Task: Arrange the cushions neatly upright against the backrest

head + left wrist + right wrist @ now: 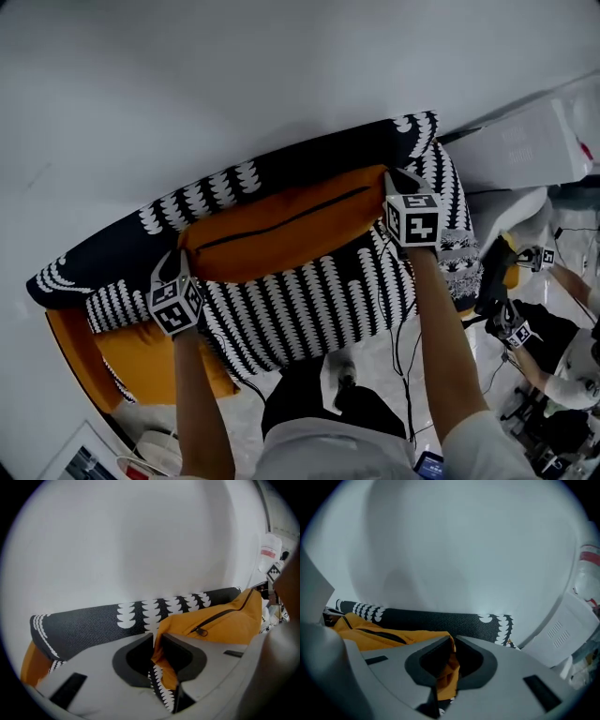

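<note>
Tools: your left tool and right tool each clamp one end of the orange cushion, centre frame, along the patterned backrest.

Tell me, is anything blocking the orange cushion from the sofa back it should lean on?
Nothing visible does. The orange cushion already lies along the backrest, left tool and right tool pinching its ends.

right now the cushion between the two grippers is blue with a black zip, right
Not blue: the head view shows an orange cushion, with a black zip, between the left gripper and the right gripper.
</note>
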Tool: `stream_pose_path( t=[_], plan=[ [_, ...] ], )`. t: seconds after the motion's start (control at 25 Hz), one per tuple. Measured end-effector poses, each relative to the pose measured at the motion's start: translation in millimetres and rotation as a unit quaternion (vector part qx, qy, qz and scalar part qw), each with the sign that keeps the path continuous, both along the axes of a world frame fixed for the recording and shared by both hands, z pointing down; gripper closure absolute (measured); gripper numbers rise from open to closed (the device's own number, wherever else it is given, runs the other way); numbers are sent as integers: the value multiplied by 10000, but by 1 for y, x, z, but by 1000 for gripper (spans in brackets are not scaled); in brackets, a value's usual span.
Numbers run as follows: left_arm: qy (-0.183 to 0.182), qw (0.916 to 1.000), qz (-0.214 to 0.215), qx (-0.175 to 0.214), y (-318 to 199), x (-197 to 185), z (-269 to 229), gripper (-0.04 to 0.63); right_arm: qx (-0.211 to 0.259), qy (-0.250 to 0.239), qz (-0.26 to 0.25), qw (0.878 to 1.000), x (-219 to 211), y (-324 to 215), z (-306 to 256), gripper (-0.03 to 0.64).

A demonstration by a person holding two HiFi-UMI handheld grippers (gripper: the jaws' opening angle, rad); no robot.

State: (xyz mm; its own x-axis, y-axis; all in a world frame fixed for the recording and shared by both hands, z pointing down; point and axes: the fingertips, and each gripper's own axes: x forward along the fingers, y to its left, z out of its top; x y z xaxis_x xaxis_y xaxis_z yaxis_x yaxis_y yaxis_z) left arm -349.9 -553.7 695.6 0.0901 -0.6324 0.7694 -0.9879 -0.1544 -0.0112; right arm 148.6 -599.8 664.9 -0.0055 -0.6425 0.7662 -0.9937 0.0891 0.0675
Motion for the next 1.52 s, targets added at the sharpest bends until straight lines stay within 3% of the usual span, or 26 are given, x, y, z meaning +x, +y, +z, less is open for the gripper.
stream_pose_path(
  t=[0.12, 0.36, 0.72, 1.0, 1.2, 1.52],
  plan=[
    [99, 9999, 5, 140, 0, 0, -14, 481, 248, -103, -94, 9996, 1, 8, -21, 558],
    [83, 9990, 54, 447, 14, 7, -49, 465, 847, -95, -360, 9957, 5, 30, -72, 555],
    [-3, 9975, 288, 640, 73, 14, -91, 465, 1145, 5, -554, 9919, 10, 97, -144, 557],
    [11, 9942, 699, 819, 141, 38, -124, 495, 1202, 112, -816, 9893, 0, 187, -179, 559],
    [85, 9875, 1198, 1024, 198, 73, -152, 525, 1429, 60, -840, 9861, -7, 257, -203, 604],
    [226, 9763, 1557, 1487, 325, 122, -210, 575, 1923, -82, -1066, 9755, -18, 376, -254, 612]
  ],
)
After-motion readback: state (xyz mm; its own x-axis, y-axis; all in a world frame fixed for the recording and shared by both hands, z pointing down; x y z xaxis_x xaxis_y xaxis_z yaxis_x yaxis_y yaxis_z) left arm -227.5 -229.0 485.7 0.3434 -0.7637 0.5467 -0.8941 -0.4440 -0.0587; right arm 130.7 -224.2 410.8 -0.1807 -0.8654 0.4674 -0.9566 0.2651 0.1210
